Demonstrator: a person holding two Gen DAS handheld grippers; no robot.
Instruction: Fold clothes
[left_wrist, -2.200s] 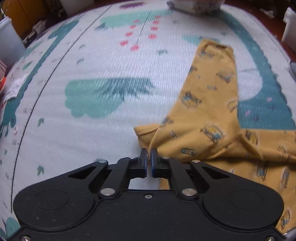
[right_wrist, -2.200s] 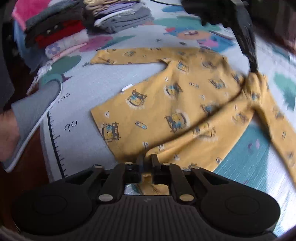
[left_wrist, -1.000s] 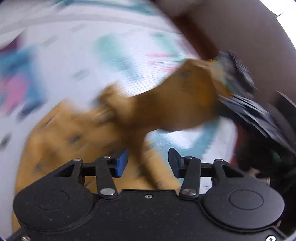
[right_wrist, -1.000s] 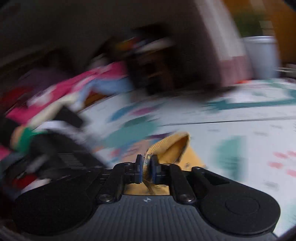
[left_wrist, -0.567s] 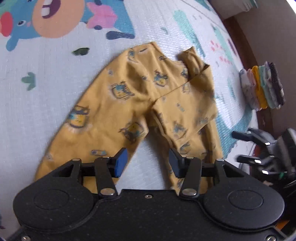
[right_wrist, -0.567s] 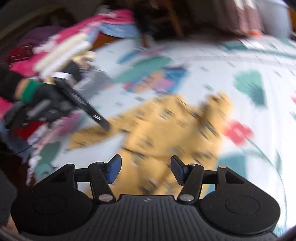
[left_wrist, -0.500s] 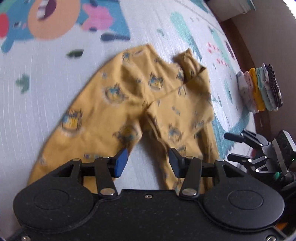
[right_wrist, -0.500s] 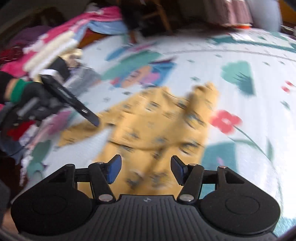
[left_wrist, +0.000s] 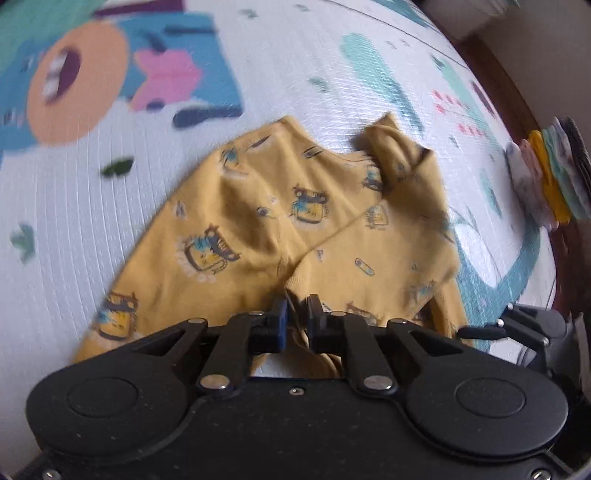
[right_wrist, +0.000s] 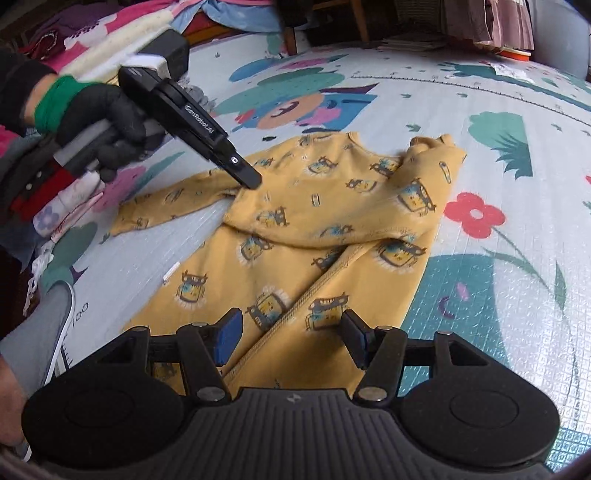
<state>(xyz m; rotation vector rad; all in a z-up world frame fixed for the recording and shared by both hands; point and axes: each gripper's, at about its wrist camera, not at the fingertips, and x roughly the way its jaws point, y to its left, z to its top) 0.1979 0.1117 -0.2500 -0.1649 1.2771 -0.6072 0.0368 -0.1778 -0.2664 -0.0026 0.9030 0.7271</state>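
Observation:
A yellow long-sleeved shirt (left_wrist: 332, 229) printed with little cars lies on the play mat, one side folded over its body. My left gripper (left_wrist: 295, 317) is closing its jaws on a fold of this shirt near the armpit, with cloth pinched between the pads. In the right wrist view the left gripper (right_wrist: 249, 179) comes down from the left in a black-gloved hand (right_wrist: 103, 122) and its tip touches the shirt (right_wrist: 332, 206) where the sleeve begins. My right gripper (right_wrist: 291, 334) stands open just above the shirt's near part, over a seam, gripping nothing.
The colourful play mat (right_wrist: 480, 295) stretches out to the right and far side. Stacks of folded clothes stand at the mat's edge (left_wrist: 554, 177) and at the left (right_wrist: 55, 206). A grey slipper (right_wrist: 40, 332) rests on the mat's near left edge.
My left gripper has sunk onto the shirt and closed from open to pinching the cloth. My right gripper let go of the yellow edge, opened, and came down over the shirt.

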